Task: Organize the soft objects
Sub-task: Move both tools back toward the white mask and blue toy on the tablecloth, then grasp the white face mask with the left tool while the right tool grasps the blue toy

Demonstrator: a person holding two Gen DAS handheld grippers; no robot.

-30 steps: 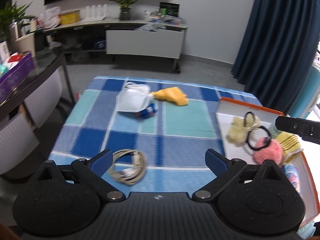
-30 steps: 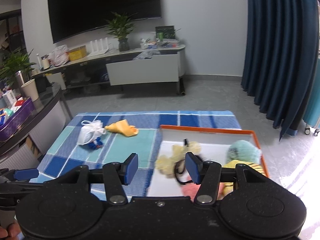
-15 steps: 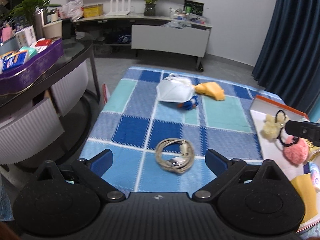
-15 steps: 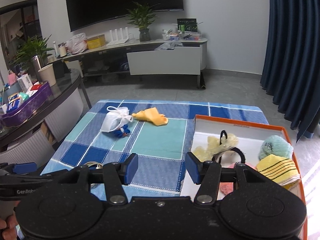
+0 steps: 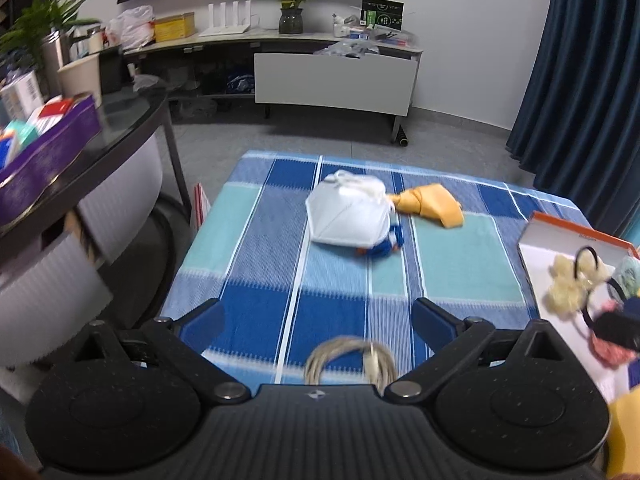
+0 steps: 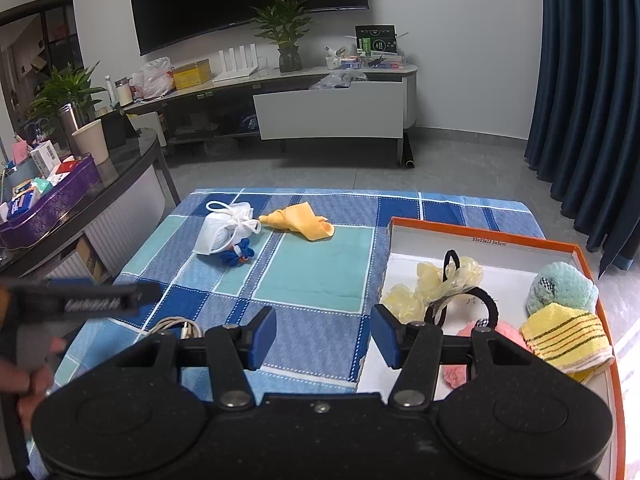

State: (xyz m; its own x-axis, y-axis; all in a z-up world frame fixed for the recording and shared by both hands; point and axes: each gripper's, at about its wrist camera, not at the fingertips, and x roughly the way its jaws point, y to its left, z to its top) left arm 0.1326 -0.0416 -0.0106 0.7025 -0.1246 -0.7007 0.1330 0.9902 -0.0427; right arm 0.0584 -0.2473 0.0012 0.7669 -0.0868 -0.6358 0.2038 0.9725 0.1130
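On the blue checked cloth [image 5: 272, 264] lie a white face mask [image 5: 348, 216] [image 6: 224, 232], a small blue item [image 5: 384, 246] [image 6: 236, 256] beside it, and a yellow cloth [image 5: 432, 202] [image 6: 300, 222]. A coiled beige cable [image 5: 348, 364] [image 6: 176, 326] lies just under my left gripper [image 5: 320, 320], which stands open and empty. My right gripper [image 6: 324, 334] is open too, hovering over the left edge of the orange-rimmed white box [image 6: 480, 236] [image 5: 560, 236]. That box holds pale yellow scrunchies [image 6: 444, 280], a black hair tie, a pink pompom [image 6: 484, 344], a teal pompom [image 6: 560, 286] and a yellow striped towel [image 6: 564, 336].
A dark glass side table [image 6: 100, 184] with a purple tray [image 6: 52, 204] of small boxes stands left of the cloth-covered table. A TV cabinet [image 6: 332, 116] and plants line the back wall. Dark blue curtains [image 6: 592, 80] hang at the right.
The left gripper has moved forward over the cloth; the cable now sits at its base and the mask looks closer. The right gripper shifted left and lower, showing more of the box.
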